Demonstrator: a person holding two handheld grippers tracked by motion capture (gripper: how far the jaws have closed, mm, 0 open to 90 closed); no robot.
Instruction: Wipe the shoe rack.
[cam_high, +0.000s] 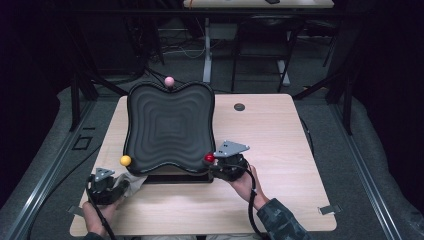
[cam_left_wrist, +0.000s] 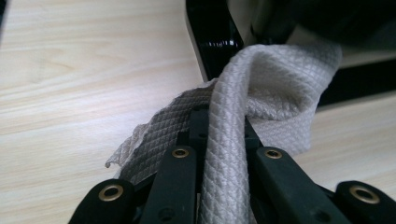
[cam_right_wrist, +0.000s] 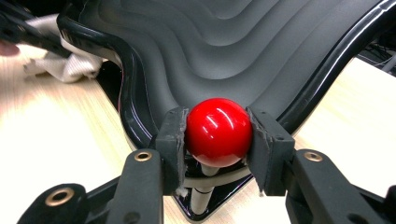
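A lab or test workspace with a recording rig.

A pale wooden table (cam_high: 280, 150) stands on grey carpet inside a dark metal frame (cam_high: 80, 95), dim all around. Behind it, a second desk (cam_high: 260, 4) on white legs has loose cables (cam_high: 187, 50) trailing underneath.

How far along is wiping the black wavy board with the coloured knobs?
Setup looks done: the right gripper clamps the glossy red ball knob steadying the black wavy board. In hand: the left gripper pinches a grey quilted cloth at the board's near corner. Wiping the ridged top looks still ahead.
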